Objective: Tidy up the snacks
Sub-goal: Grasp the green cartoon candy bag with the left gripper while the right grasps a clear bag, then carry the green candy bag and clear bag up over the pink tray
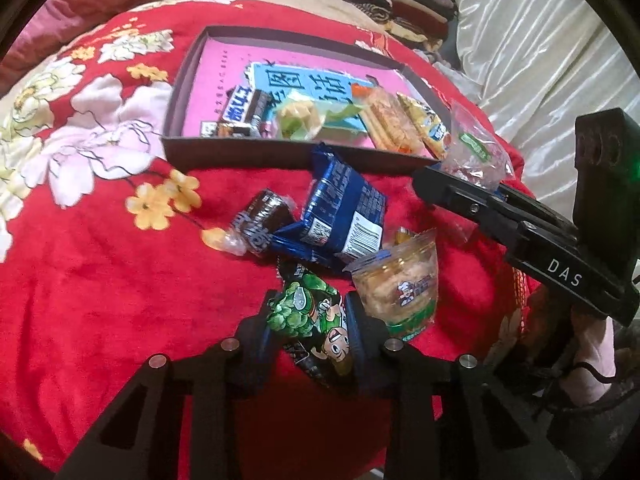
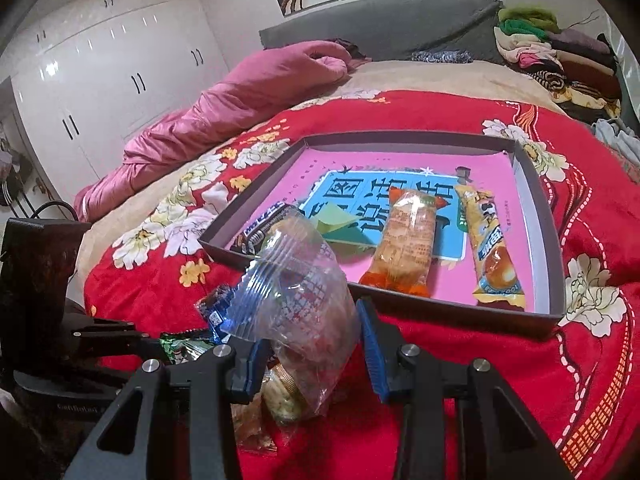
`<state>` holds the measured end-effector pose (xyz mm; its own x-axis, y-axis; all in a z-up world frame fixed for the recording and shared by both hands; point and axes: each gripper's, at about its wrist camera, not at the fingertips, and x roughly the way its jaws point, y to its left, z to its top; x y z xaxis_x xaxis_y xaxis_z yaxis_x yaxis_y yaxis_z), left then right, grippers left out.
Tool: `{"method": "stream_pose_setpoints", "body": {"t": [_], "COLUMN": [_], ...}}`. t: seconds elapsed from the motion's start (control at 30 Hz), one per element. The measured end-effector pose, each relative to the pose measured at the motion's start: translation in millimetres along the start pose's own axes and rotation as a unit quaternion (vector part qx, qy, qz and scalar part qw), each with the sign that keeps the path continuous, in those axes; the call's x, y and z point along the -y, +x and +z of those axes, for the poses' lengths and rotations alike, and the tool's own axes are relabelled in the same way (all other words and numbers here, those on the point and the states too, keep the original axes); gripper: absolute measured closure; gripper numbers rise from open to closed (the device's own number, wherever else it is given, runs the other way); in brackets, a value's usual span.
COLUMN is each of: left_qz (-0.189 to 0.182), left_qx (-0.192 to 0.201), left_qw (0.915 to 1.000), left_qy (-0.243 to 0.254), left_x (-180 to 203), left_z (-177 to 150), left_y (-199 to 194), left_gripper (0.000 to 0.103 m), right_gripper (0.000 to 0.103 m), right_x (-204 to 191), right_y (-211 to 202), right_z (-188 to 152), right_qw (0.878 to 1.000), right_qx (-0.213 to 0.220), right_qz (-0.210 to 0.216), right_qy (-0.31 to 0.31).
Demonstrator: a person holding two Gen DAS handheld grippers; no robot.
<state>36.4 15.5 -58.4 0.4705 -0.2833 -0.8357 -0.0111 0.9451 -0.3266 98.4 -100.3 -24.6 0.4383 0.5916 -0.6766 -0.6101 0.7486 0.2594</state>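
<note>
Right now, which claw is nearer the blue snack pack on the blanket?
Left. The left claw sits just below the blue snack pack, closed on the green snack packet. The right claw holds a clear plastic bag off to its right, nearer the tray.

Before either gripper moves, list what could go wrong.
1. The right gripper holds only the crinkly clear bag; the slack plastic might slip out.
2. The left gripper pinches the green packet under the blue packet and the cup; lifting could drag them.
3. The grippers are close and could collide near the tray.

"DAS" (white) on right gripper [image 1: 456,184]
</note>
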Motion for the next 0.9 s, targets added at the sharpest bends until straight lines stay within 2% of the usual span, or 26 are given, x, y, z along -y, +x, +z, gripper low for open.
{"method": "stream_pose_setpoints", "body": {"t": [0.43, 0.9], "left_qz": [0.016, 0.023], "left_qx": [0.062, 0.091], "left_qw": [0.9980, 0.9955], "left_qy": [-0.003, -0.012], "left_x": [-11.5, -17.1], "left_z": [11.5, 26.4], "left_y": [-41.4, -55.2], "left_gripper": [0.073, 0.073], "right_gripper": [0.061, 0.061], "right_x": [11.2, 19.8], "right_y": [-16.7, -25.2], "right_z": [7.1, 15.1], "right_qw": [0.999, 0.997], "right_qx": [0.038, 0.064], "right_qz": [0.007, 0.013], "right_qy": [0.023, 0.032]}}
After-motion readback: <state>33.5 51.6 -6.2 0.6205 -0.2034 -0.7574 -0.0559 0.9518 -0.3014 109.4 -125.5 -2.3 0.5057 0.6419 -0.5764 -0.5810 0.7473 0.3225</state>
